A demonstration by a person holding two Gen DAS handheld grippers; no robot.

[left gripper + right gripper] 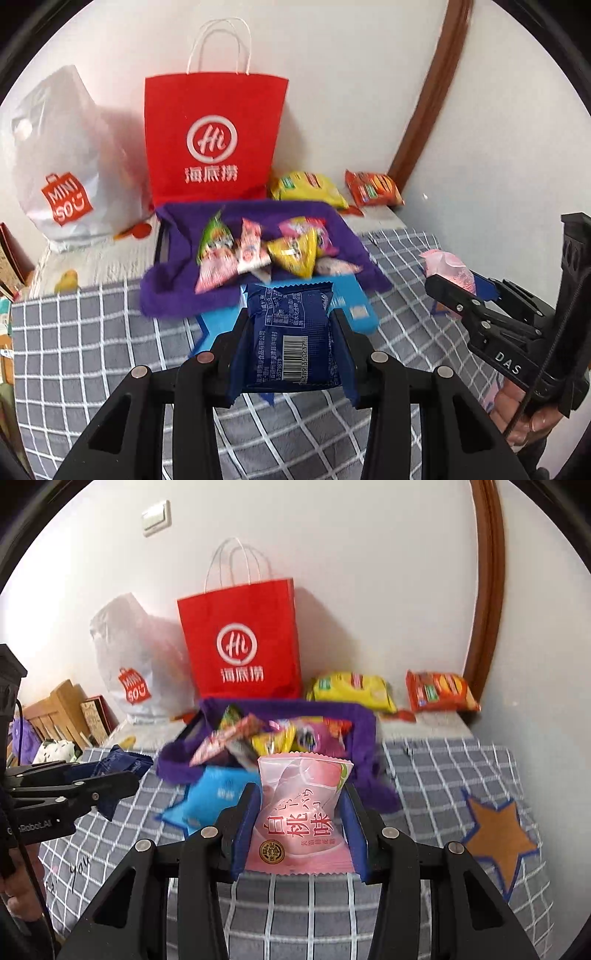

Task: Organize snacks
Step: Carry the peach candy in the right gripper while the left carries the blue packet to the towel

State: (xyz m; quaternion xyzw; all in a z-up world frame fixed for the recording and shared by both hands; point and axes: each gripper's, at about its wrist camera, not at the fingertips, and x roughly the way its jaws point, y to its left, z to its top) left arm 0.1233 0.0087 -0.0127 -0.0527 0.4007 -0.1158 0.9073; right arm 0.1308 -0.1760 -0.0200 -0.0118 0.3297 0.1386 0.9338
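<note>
My left gripper (291,325) is shut on a dark blue snack packet (291,339), held above the checked bedcover, just in front of a purple fabric basket (184,295) that holds several small snack packets (288,254). My right gripper (301,812) is shut on a pink peach snack packet (301,812), also just in front of the purple basket (364,731). A light blue packet (214,797) lies on the cover between basket and grippers. The right gripper also shows in the left wrist view (448,280), and the left gripper in the right wrist view (122,771).
A red paper bag (214,136) and a white Miniso plastic bag (66,166) stand against the wall behind the basket. A yellow snack pack (310,186) and an orange one (373,188) lie at the back right. A brown star patch (498,834) marks the cover.
</note>
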